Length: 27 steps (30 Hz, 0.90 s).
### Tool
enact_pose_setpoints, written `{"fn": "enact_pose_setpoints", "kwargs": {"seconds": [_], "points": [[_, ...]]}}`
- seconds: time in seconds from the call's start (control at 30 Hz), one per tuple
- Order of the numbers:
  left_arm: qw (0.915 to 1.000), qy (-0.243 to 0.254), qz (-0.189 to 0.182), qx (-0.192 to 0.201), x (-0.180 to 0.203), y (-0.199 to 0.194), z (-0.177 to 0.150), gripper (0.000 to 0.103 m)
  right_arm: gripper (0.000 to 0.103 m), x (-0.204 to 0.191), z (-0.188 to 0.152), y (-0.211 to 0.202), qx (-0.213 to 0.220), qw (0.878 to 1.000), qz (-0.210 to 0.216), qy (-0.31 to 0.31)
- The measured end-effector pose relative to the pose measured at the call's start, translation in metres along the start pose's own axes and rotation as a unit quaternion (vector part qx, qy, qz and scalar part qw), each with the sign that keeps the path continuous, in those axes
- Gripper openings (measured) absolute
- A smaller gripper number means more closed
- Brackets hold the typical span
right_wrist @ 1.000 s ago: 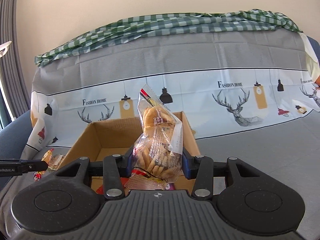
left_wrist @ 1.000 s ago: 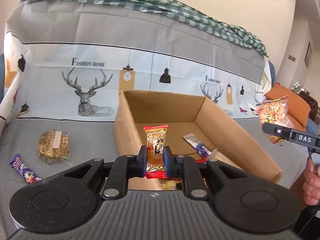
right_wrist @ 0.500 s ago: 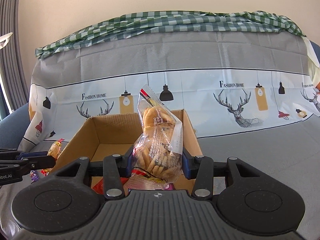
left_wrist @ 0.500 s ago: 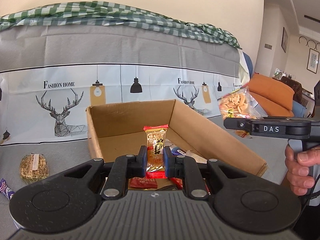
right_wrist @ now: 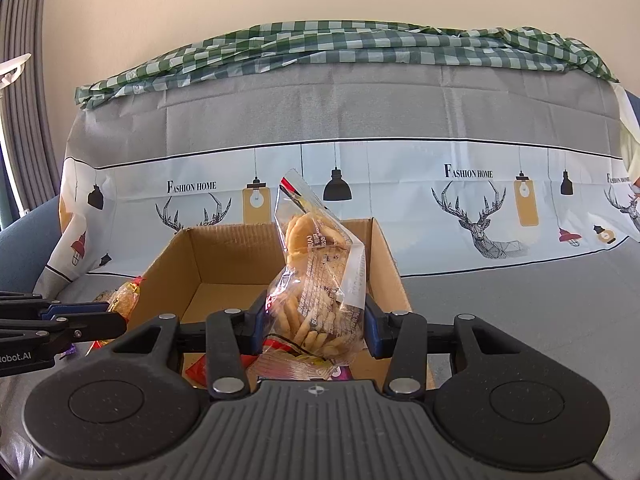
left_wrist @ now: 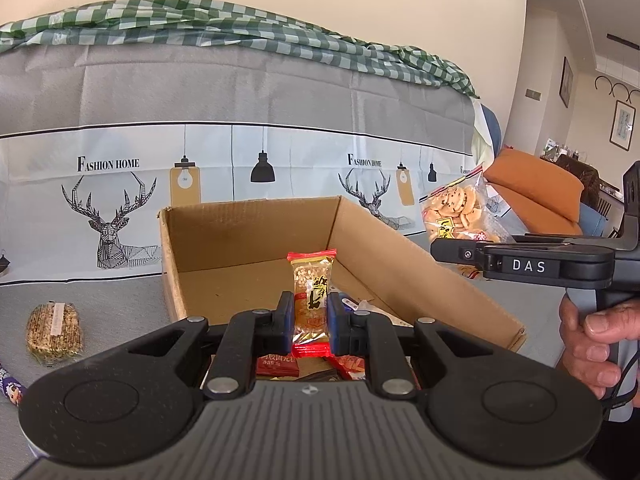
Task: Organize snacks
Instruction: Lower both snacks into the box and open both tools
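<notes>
**Grippers loaded above the box: two snacks awaiting deposit**

Left gripper, jaws closed upright on a peanut candy bar in a red-ended wrapper, hovers at the near rim of the cardboard box. Right gripper, jaws pinching the lower half of a clear cracker bag, is likewise poised at the near edge of the same box, the bag standing upright above the opening. In the left wrist view the right gripper appears side-on, held by a hand beside the box's right wall.

Inside the box, several packets already lie on the floor near the front wall; their number cannot be counted, since the gripper bodies hide most of them. The rear half of the box floor is bare.

Outside the box, on the grey printed cloth, a seeded snack cake in clear wrap and a purple wrapped bar remain well to the left.

Judged progress: roughly midway. Some snacks are boxed, two are held for release, and at least two are left to collect.
</notes>
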State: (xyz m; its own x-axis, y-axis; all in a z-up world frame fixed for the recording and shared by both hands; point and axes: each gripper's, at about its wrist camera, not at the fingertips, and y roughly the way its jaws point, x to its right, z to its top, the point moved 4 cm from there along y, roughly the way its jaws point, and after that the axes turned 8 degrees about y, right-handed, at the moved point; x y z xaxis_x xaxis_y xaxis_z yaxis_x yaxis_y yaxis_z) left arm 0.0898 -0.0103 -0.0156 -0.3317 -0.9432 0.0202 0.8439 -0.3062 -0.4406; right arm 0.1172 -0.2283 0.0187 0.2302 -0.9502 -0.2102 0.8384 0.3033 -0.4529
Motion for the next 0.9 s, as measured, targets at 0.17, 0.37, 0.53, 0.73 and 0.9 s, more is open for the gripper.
{"fn": "enact_pose_setpoints", "kwargs": {"seconds": [0.17,0.37,0.53,0.73,0.9], "points": [[1.0,0.002,-0.003,-0.001,0.0029,0.0019,-0.0008,0.018,0.047,-0.0007,-0.0005,0.0008,-0.001,1.0,0.001,-0.005],[1.0,0.002,-0.005,-0.003,0.0046,0.0027,-0.0016,0.018,0.047,-0.0009,-0.0009,0.0018,-0.003,1.0,0.001,-0.007],[1.0,0.003,-0.007,-0.005,0.0058,0.004,-0.0014,0.018,0.047,-0.0014,-0.0016,0.0032,-0.004,1.0,0.002,-0.01],[0.9999,0.003,-0.009,-0.006,0.007,0.0052,-0.0013,0.018,0.047,-0.0021,-0.0015,0.0049,-0.007,1.0,0.003,-0.013],[0.9999,0.002,-0.01,-0.005,0.0089,0.0049,-0.001,0.018,0.047,-0.0026,-0.0017,0.0057,-0.008,1.0,0.004,-0.016]]}}
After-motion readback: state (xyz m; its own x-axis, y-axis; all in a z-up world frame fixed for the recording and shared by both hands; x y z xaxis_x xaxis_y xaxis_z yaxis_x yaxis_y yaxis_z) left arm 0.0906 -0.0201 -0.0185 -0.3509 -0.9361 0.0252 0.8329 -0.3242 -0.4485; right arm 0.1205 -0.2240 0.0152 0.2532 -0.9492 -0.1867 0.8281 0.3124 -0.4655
